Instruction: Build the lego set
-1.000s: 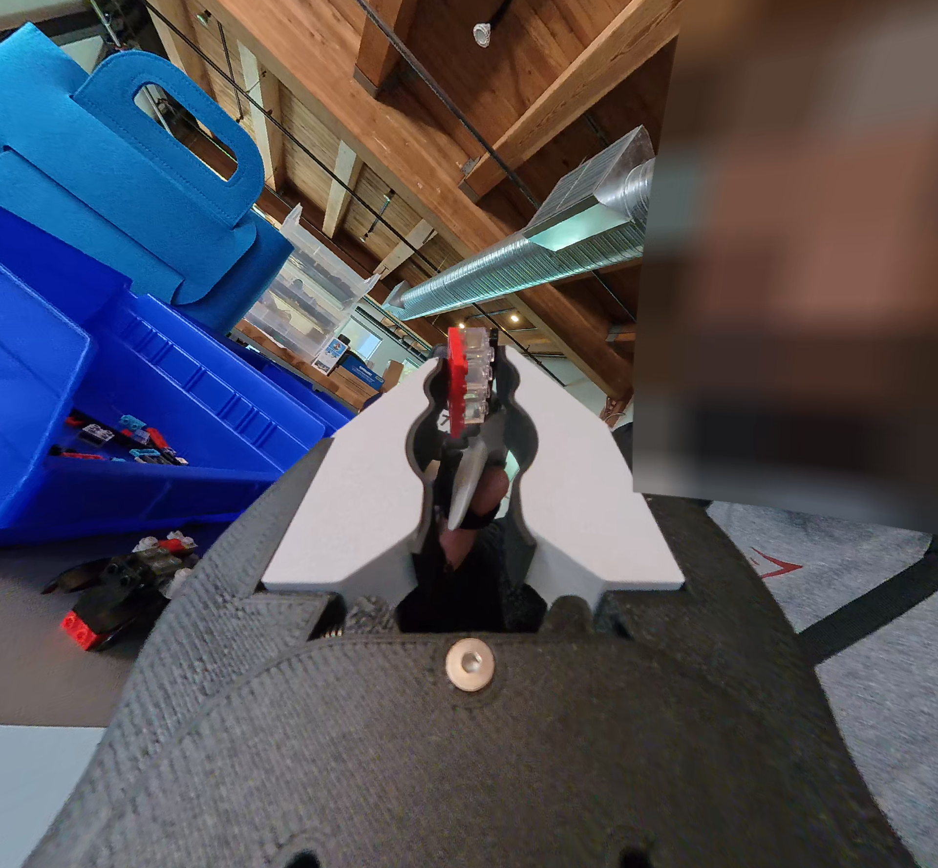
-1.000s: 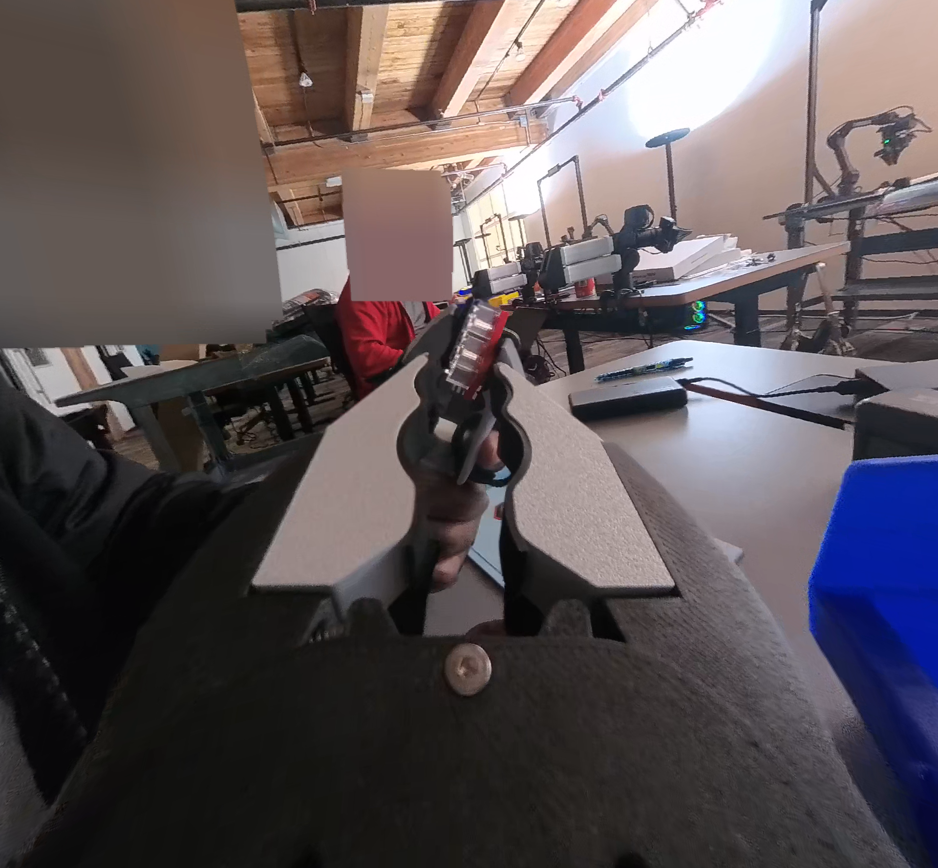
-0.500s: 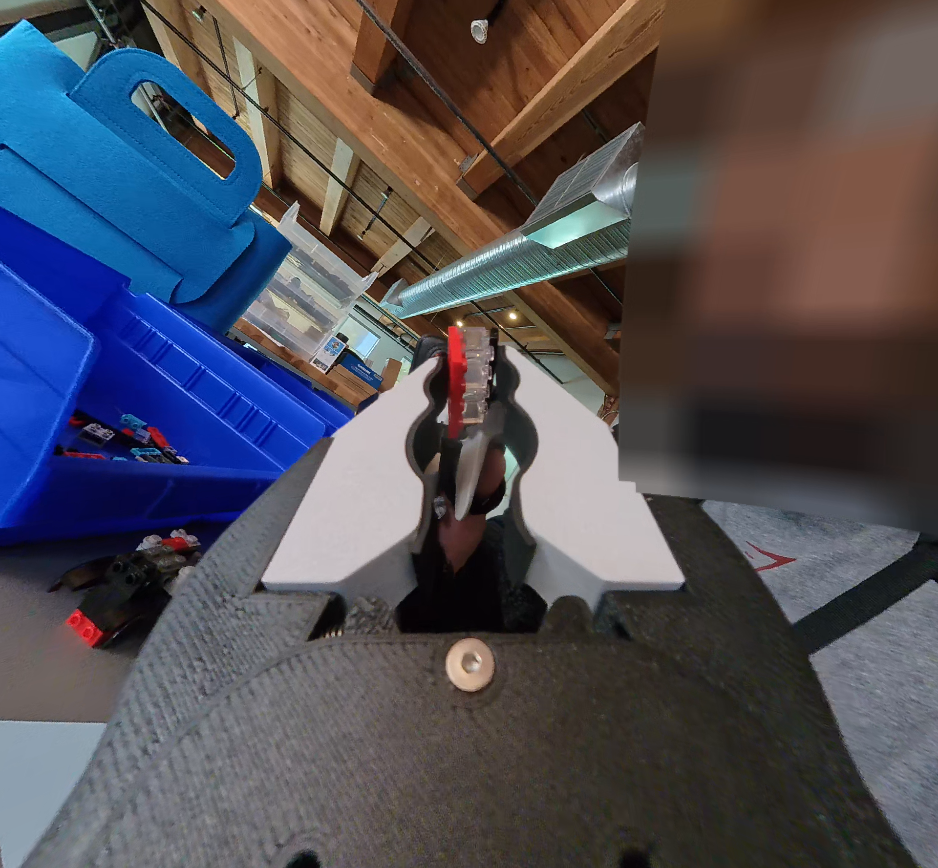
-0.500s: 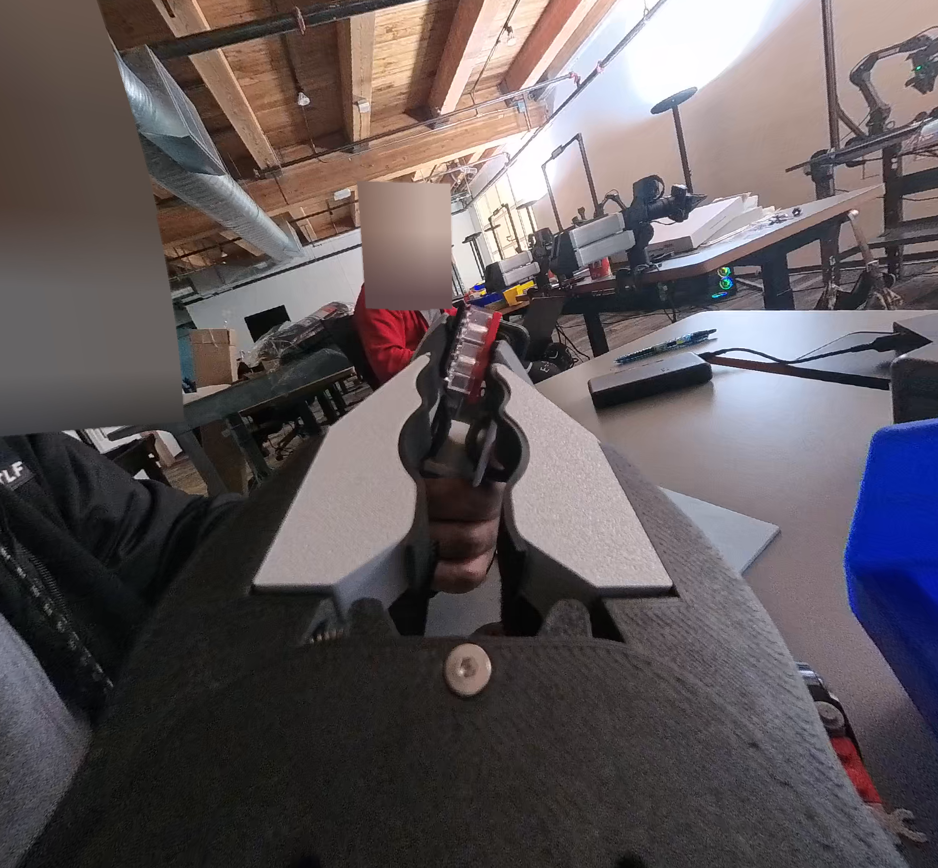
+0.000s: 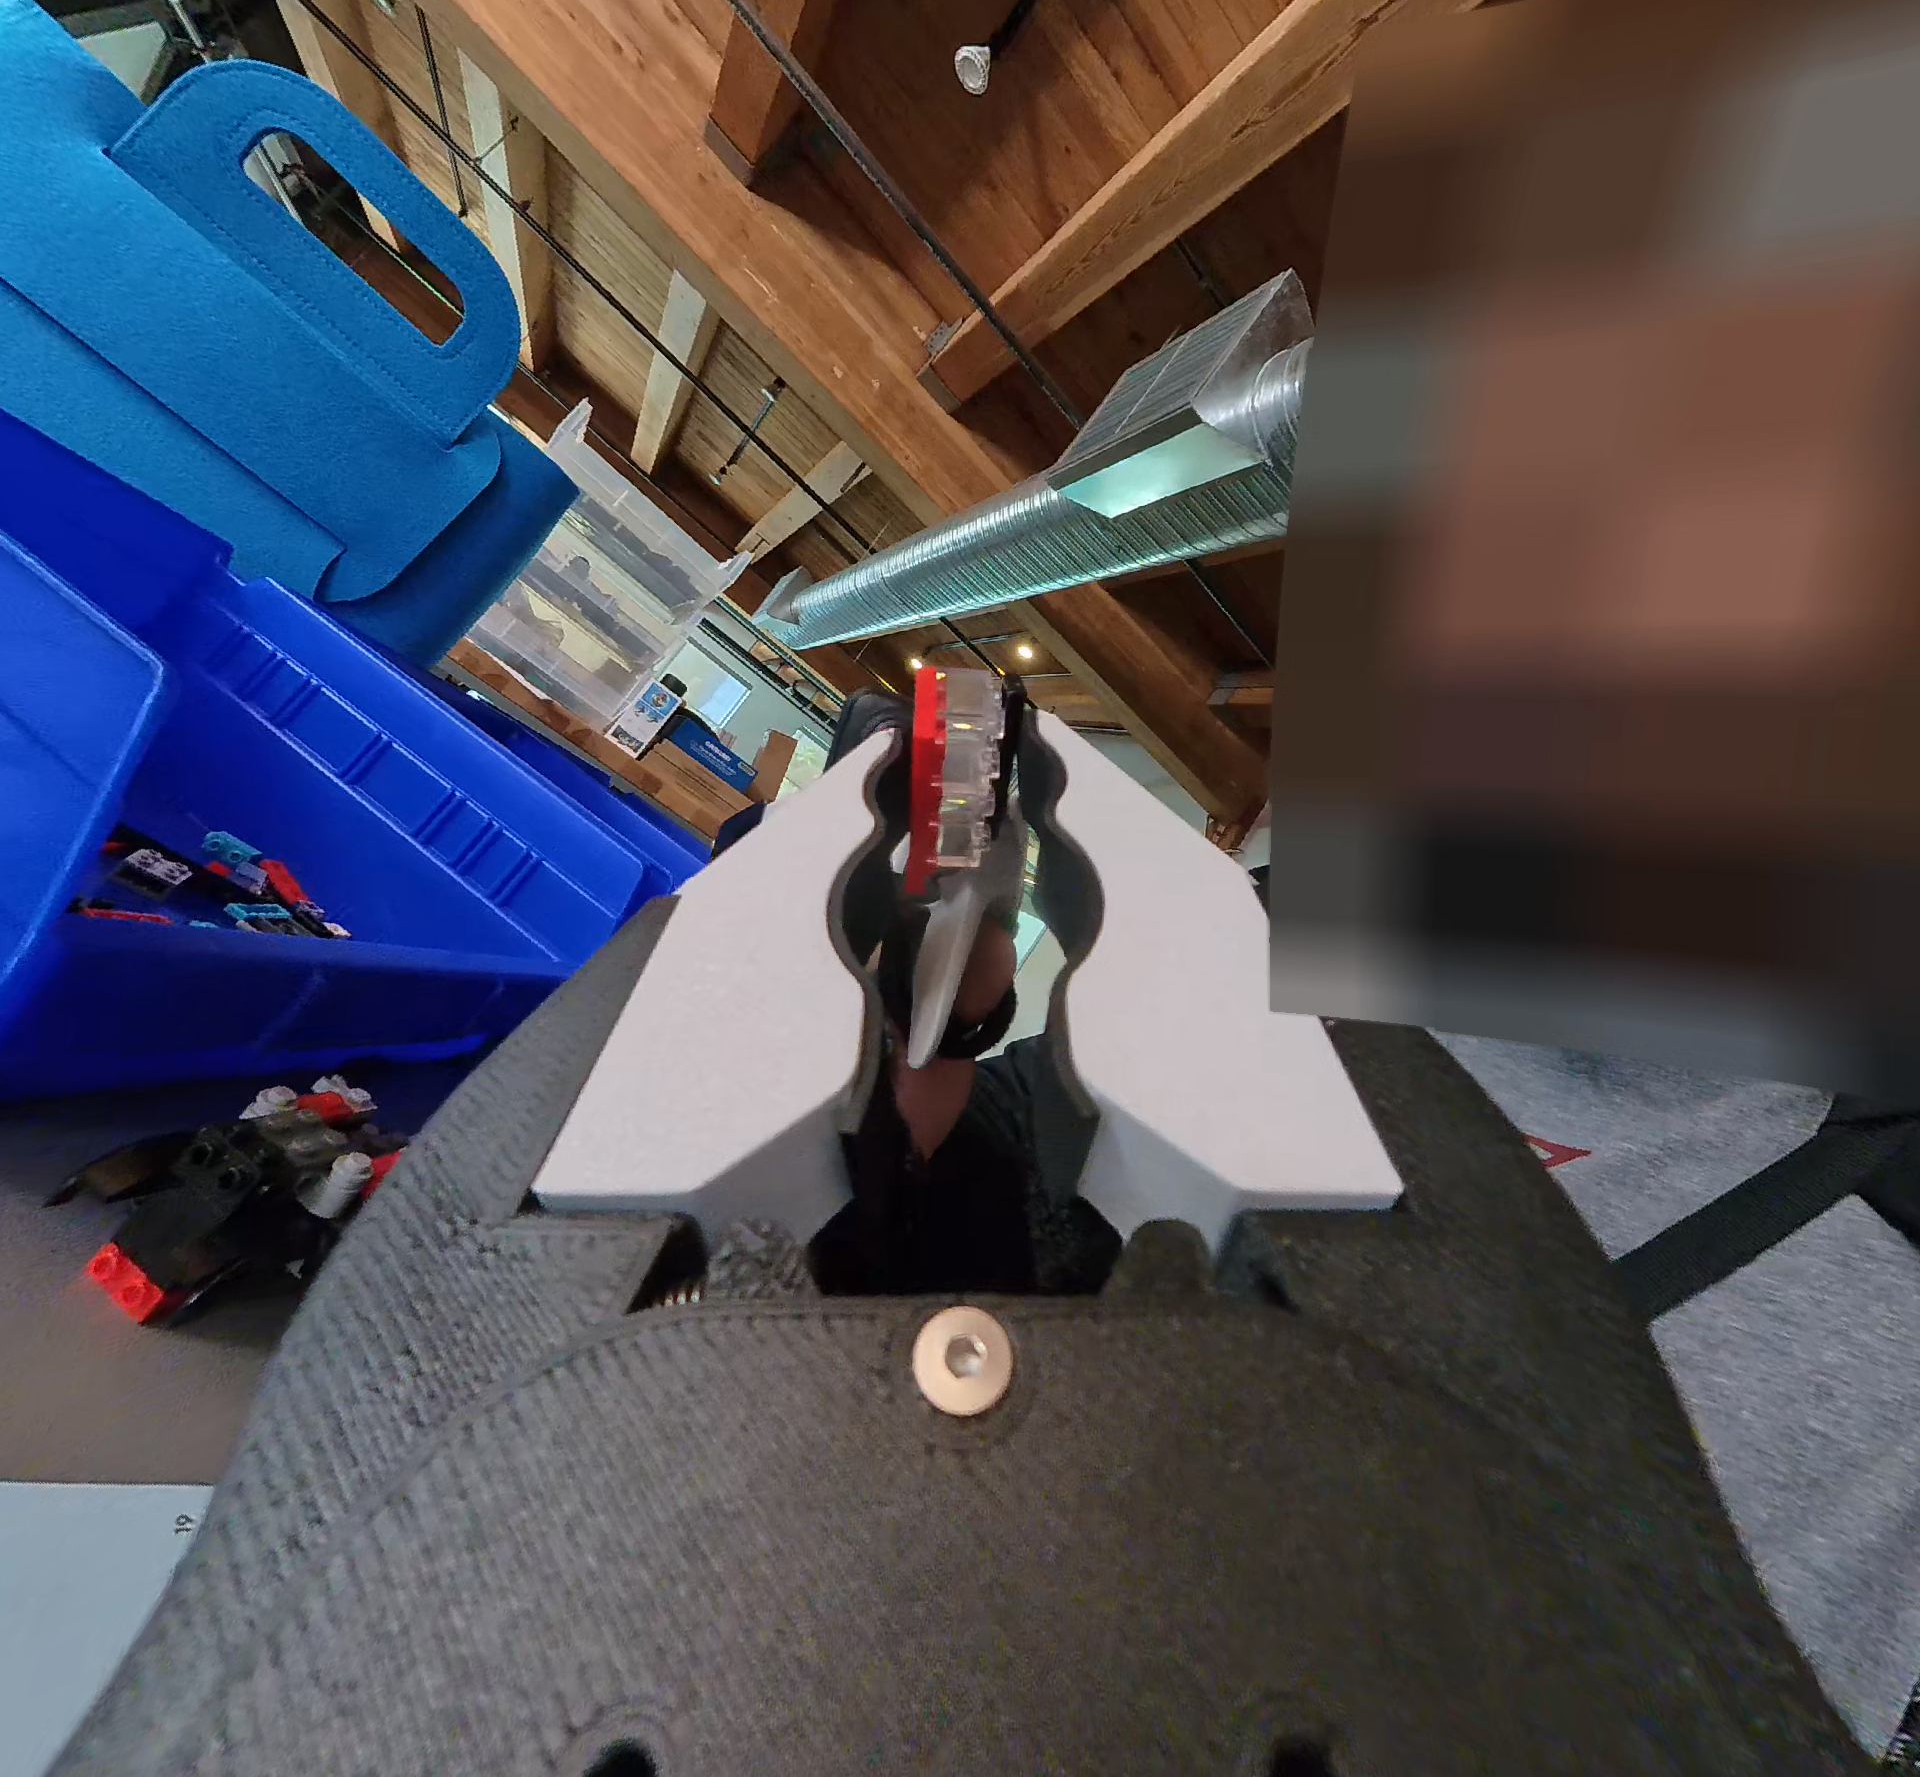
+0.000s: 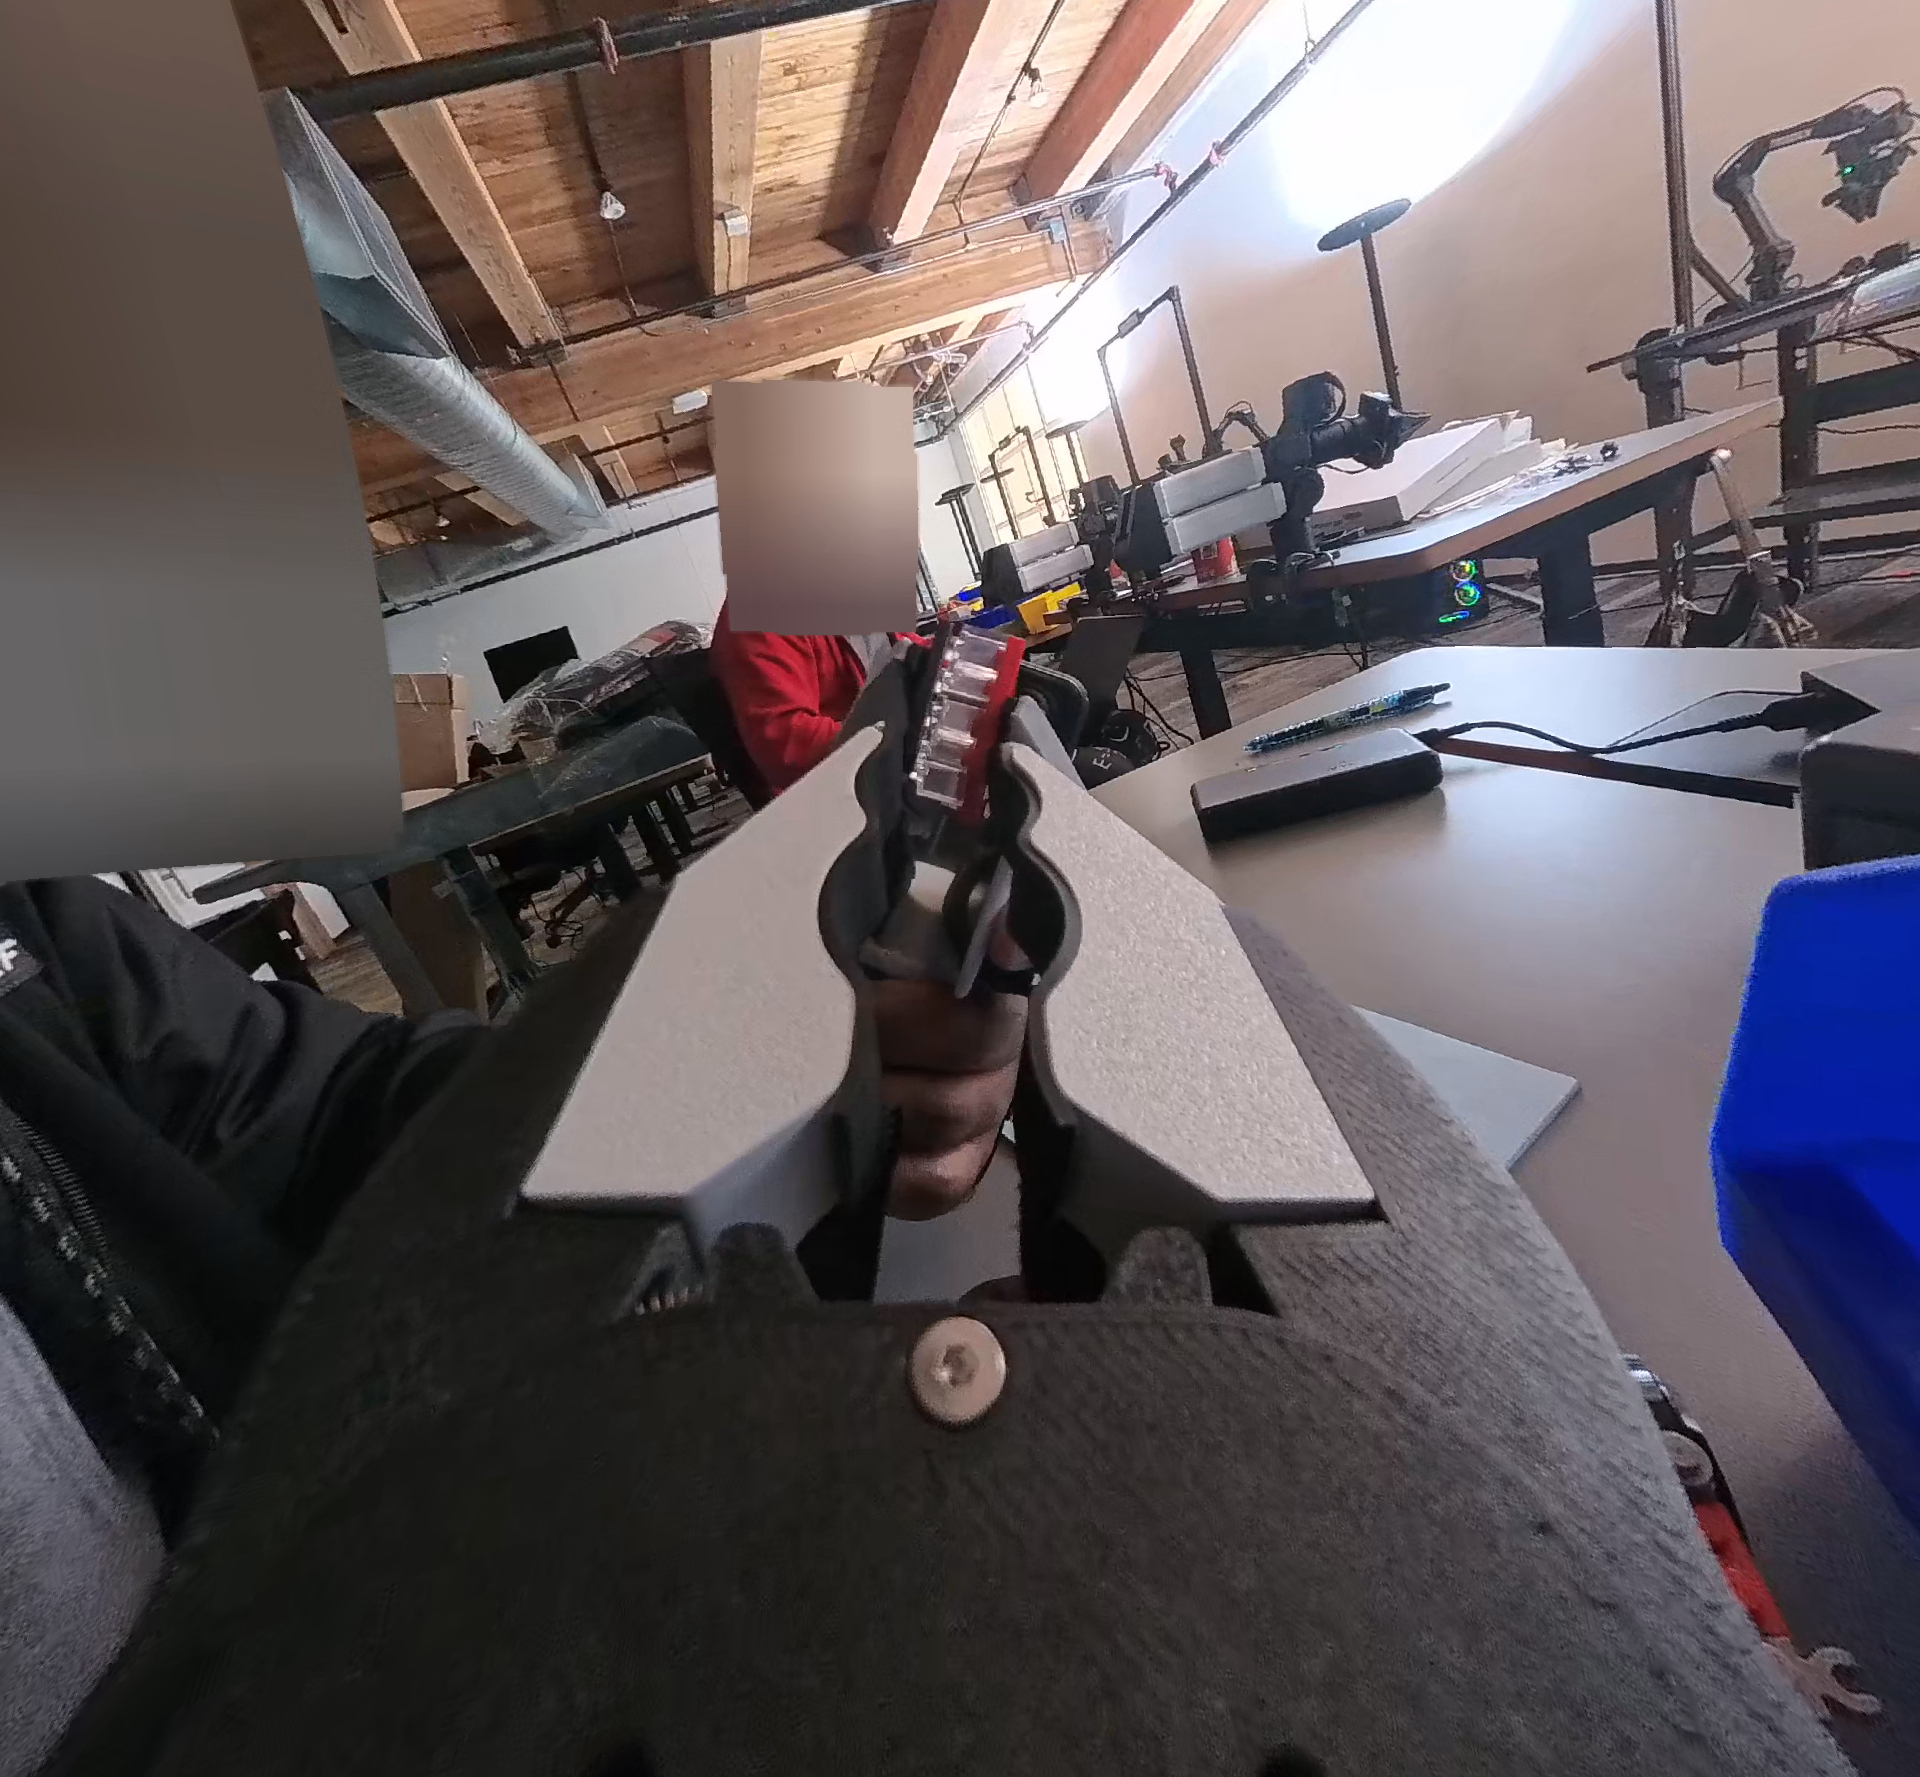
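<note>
A small lego piece, a red plate with clear bricks on it (image 5: 956, 771), is held up in the air between both grippers, which face each other. My left gripper (image 5: 961, 761) is shut on it, red side on the left. In the right wrist view the same piece (image 6: 961, 725) sits between the tips of my right gripper (image 6: 951, 771), which is shut on it too. Through each gap I see the other gripper's fingers and a hand. A part-built black and red lego model (image 5: 218, 1197) lies on the table at the left.
Blue bins (image 5: 312, 844) with loose bricks and a blue felt bag (image 5: 260, 325) stand at the left. On the right are a blue bin (image 6: 1829, 1156), a black power bank (image 6: 1320, 782), a pen (image 6: 1345, 714), a grey sheet (image 6: 1475, 1093) and loose pieces (image 6: 1714, 1540). A person in red (image 6: 790, 699) sits beyond. The grippers are tip to tip, or close to it.
The right gripper has tilted upward, so more ceiling shows in its view. The left gripper has hardly moved. The piece stays gripped between both.
</note>
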A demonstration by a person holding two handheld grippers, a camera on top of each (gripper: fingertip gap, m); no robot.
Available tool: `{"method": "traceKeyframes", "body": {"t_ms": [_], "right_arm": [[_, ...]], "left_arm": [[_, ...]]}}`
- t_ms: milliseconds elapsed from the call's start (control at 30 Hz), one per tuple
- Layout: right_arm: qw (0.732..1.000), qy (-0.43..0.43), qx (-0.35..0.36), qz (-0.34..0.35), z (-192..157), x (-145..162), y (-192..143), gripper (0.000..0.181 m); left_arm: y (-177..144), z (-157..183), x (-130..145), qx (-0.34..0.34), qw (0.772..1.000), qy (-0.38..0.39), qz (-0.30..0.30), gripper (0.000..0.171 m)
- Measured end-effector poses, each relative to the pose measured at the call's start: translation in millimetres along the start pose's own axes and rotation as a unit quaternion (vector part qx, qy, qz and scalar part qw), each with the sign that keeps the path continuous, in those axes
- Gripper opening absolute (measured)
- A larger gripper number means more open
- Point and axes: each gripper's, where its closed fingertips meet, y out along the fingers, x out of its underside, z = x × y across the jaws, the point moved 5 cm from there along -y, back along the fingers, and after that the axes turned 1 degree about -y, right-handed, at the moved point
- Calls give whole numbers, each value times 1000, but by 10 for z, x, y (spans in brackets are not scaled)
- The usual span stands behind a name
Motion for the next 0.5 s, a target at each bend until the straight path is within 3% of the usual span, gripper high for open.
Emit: {"method": "traceKeyframes", "body": {"t_ms": [500], "right_arm": [[1000,-29,6,-1,-46,13,9,18]], "left_arm": [[-12,15,17,7,1000,14,2,18]]}}
